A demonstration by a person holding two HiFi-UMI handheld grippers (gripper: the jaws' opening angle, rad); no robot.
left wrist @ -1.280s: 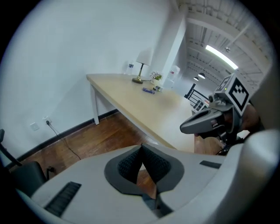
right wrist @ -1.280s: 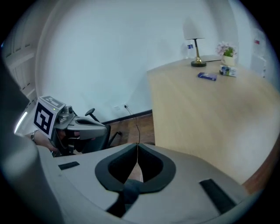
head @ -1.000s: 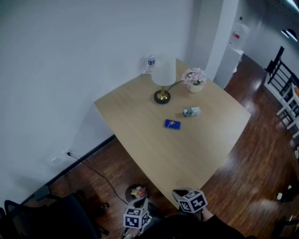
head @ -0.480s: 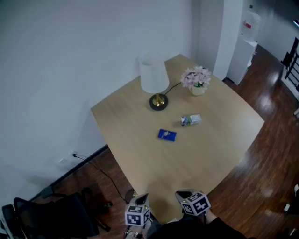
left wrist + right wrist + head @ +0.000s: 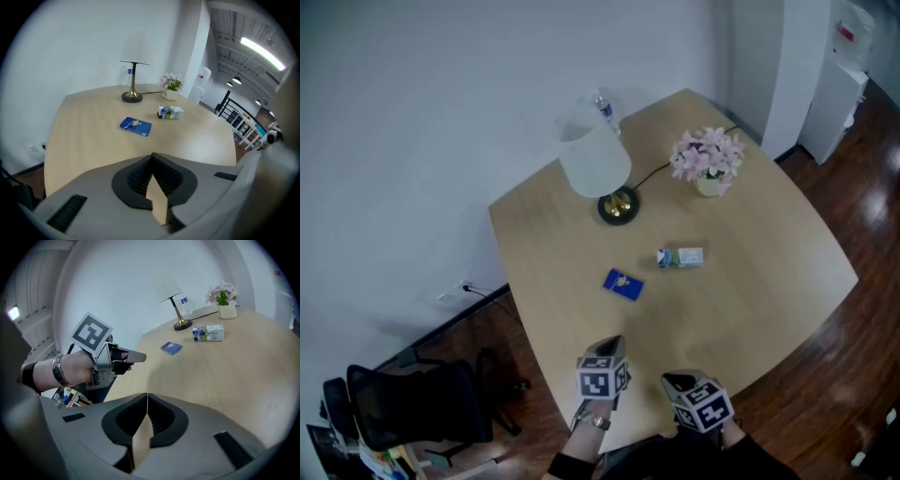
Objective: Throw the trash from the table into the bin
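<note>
Left gripper [image 5: 151,155] advanced; blue packet [image 5: 135,126] lies beyond fingers [image 5: 133,176].

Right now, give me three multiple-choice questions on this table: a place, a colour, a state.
1. In the head view, the flat packet lies: A left of the small carton, nearer the person; B beside the flowerpot; C on the floor.
2. The packet is: A red; B blue; C yellow.
3. The left gripper is: A wide open; B shut on the carton; C shut, empty.
A, it shows left of and below the carton; B, its face is blue; C, its jaws meet with nothing between.
</note>
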